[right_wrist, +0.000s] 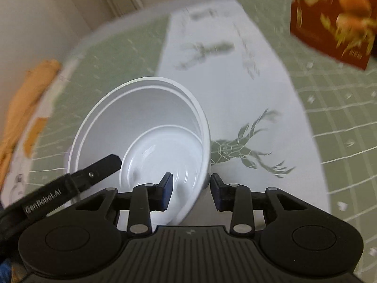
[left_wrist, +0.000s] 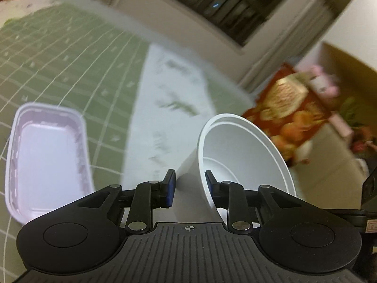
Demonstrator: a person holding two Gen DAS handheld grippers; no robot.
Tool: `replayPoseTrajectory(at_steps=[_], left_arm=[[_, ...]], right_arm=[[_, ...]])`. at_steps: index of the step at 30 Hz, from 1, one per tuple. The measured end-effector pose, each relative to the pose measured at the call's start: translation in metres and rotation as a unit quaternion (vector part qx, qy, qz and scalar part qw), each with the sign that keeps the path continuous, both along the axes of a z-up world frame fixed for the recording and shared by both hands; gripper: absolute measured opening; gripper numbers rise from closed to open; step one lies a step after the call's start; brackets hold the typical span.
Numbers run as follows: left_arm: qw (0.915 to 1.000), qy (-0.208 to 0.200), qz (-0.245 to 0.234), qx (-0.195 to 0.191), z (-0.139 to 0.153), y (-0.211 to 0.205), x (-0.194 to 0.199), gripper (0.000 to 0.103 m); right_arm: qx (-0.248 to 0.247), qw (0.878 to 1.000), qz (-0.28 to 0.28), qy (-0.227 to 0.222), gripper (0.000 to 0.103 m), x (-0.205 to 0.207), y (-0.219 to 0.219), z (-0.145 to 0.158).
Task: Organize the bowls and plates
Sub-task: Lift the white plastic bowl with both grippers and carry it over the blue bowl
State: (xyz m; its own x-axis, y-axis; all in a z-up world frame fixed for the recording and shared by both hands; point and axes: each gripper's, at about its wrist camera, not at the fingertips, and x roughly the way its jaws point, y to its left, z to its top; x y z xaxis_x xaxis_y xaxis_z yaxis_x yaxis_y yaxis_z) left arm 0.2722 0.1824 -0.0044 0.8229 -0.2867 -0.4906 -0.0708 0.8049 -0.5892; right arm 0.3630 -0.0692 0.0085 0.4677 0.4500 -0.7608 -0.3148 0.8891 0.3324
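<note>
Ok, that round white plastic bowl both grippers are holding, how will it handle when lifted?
The round white plastic bowl looks thin-walled, so probably light and slightly flexible where the left gripper and right gripper pinch its wall. Its glossy surface may slip. It's tilted, and a doubled rim hints at a nested bowl that could slide out.

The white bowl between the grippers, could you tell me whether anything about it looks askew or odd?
Yes: the white bowl is tipped well off level, mouth facing the cameras, with both the left gripper and right gripper clamped on its rim.
</note>
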Motion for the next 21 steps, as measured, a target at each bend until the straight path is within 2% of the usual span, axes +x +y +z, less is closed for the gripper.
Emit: replayPoseTrajectory(at_steps=[1, 4, 8, 13, 16, 21], left_arm=[[0.9998, -0.015, -0.013, -0.001, 0.007, -0.007, -0.010, 0.028], [0.9985, -0.024, -0.049, -0.007, 0.014, -0.029, -0.025, 0.027], [0.9954, -0.024, -0.093, 0.008, 0.014, -0.061, -0.036, 0.027], [0.9878, -0.008, -0.147, 0.052, 0.006, -0.093, -0.045, 0.027], [0.9844, 0.011, -0.167, 0.053, -0.005, -0.102, -0.042, 0.027], [0.9834, 0.024, -0.171, 0.054, -0.013, -0.102, -0.040, 0.025]], right_arm=[[0.008, 1.000, 0.002, -0.008, 0.035, -0.010, -0.009, 0.011], [0.015, 1.000, -0.002, -0.026, 0.035, -0.043, -0.040, 0.034], [-0.003, 0.999, -0.022, -0.043, 0.035, -0.074, -0.072, 0.046], [-0.017, 0.998, -0.049, -0.021, 0.037, -0.087, -0.102, 0.029], [-0.024, 0.998, -0.064, -0.003, 0.037, -0.087, -0.113, 0.016], [-0.021, 0.997, -0.067, 0.024, 0.037, -0.087, -0.120, -0.002]])
